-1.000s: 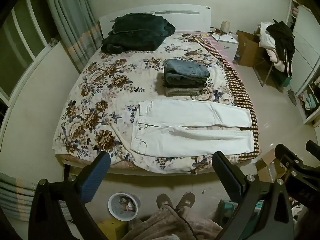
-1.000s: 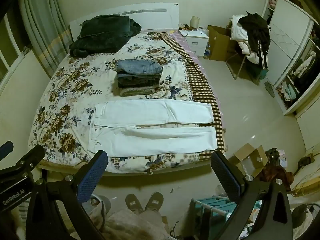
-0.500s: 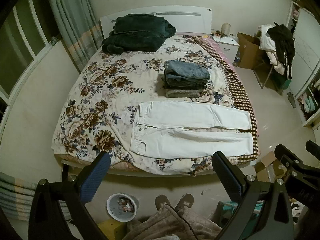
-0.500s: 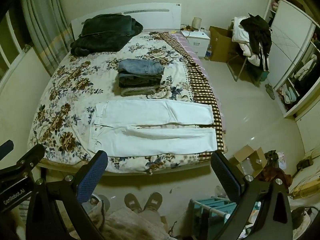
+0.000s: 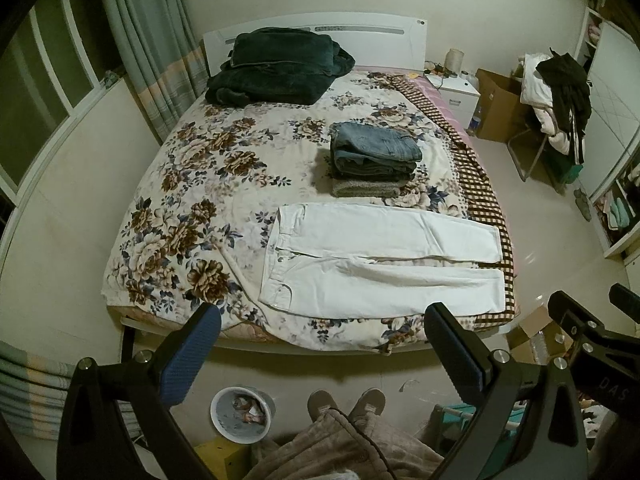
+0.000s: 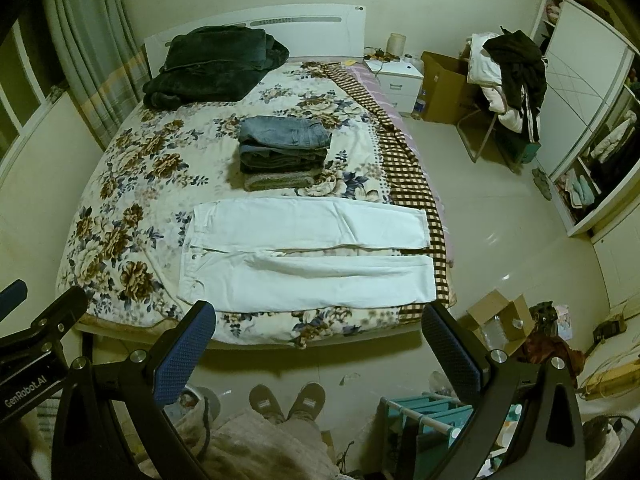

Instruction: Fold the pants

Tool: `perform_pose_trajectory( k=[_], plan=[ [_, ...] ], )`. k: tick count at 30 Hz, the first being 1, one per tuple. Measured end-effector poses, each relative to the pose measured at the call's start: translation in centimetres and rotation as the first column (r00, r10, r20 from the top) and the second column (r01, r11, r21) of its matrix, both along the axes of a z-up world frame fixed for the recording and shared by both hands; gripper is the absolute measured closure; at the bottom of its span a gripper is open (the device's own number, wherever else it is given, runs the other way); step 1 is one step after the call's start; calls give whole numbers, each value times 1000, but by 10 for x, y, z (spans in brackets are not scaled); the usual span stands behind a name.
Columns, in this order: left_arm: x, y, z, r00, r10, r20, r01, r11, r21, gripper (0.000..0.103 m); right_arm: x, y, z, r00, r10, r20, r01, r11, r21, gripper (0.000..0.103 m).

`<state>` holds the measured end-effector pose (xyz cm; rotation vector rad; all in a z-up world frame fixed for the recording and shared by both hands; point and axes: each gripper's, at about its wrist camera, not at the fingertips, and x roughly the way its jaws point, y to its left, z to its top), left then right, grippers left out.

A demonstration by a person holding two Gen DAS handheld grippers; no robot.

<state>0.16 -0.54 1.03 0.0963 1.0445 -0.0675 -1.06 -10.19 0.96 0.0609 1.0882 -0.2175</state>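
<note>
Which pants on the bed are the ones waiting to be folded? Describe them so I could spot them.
Start at the floral bed. Along its near edge lie the white pants, spread flat, waistband left, legs side by side. The folded stack behind them is blue and grey.

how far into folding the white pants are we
Done: white pants lie spread flat on the bed, legs side by side; folded stack sits behind them. In hand: nothing; left gripper and right gripper are open, away from the pants. Left: every fold.
</note>
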Motion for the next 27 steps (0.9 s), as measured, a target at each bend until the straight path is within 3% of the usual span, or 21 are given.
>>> perform_pose_trajectory(
  k=[27],
  plan=[
    [8,3,6,1000,2,6,-2,1000,-7,0,8,3,-1,1000,6,-3,-6,1000,-2,0]
  ],
)
